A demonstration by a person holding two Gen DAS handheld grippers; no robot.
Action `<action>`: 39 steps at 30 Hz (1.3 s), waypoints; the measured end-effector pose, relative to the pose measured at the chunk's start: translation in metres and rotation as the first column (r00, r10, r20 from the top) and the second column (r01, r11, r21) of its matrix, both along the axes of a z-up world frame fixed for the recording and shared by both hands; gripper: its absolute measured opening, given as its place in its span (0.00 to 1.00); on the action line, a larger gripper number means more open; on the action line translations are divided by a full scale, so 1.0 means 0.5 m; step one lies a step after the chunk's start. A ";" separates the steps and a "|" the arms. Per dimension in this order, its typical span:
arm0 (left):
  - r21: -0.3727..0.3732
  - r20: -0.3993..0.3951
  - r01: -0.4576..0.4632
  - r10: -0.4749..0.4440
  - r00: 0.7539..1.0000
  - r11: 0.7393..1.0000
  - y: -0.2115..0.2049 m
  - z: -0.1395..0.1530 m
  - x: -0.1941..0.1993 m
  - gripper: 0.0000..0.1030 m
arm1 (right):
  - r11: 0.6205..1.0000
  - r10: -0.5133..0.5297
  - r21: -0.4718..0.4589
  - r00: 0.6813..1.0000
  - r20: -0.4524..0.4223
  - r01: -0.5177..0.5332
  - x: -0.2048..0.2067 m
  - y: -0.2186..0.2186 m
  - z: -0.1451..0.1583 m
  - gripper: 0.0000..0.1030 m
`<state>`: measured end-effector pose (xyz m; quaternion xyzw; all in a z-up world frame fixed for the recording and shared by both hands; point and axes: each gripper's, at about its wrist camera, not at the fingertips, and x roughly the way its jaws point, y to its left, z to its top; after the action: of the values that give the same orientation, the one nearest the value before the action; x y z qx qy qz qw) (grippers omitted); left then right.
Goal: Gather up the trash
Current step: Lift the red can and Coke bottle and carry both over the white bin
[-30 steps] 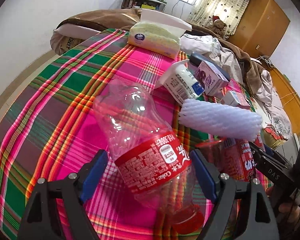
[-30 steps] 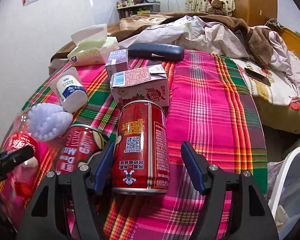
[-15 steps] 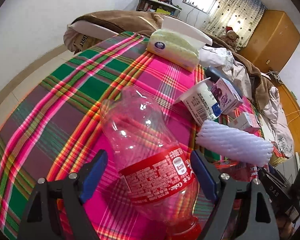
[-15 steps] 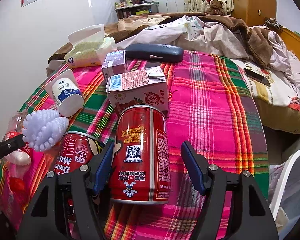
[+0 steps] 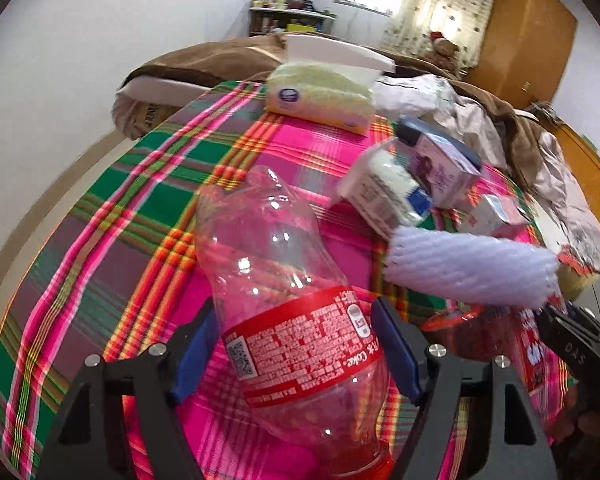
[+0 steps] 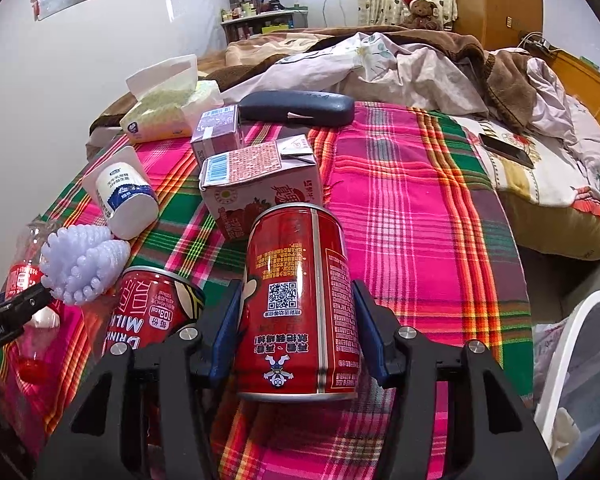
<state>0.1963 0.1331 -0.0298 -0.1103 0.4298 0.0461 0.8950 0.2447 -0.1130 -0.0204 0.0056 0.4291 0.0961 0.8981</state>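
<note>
My left gripper is shut on a clear Coke bottle with a red label, its pads pressed to the label and its red cap pointing toward the camera. My right gripper is shut on a red drink can, which stands upside down and looks lifted a little off the plaid cloth. A second red can lies just left of it. A white foam net sleeve, a white yogurt cup, a strawberry milk carton and a small purple carton lie beyond.
A tissue pack and a dark glasses case sit at the far side of the cloth. A phone lies on the bed at right among rumpled blankets. A white-rimmed bin stands at the lower right, beside the cloth's edge.
Both grippers have closed: the left pads now press the bottle's label, the right pads press the can. The left view has tilted up with the bottle.
</note>
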 end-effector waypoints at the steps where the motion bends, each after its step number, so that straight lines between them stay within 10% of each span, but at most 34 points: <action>1: 0.009 0.004 0.006 -0.006 1.000 1.000 -0.005 0.002 -0.002 0.75 | 1.000 -0.001 0.004 1.000 0.001 0.001 -0.001 -0.002 0.000 0.53; 24: 0.022 0.085 0.173 -0.174 0.981 0.985 -0.117 0.088 -0.068 0.75 | 0.993 -0.075 0.099 0.996 0.056 0.069 -0.061 -0.084 0.043 0.52; 39: 0.032 0.150 0.352 -0.353 0.923 0.935 -0.278 0.157 -0.104 0.75 | 0.979 -0.183 0.117 0.976 0.122 0.169 -0.147 -0.196 0.100 0.52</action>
<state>0.1444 -0.0057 0.0488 -0.0325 0.3722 -0.1233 0.9194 0.1712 -0.2109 0.0296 0.0849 0.3610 0.0391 0.9279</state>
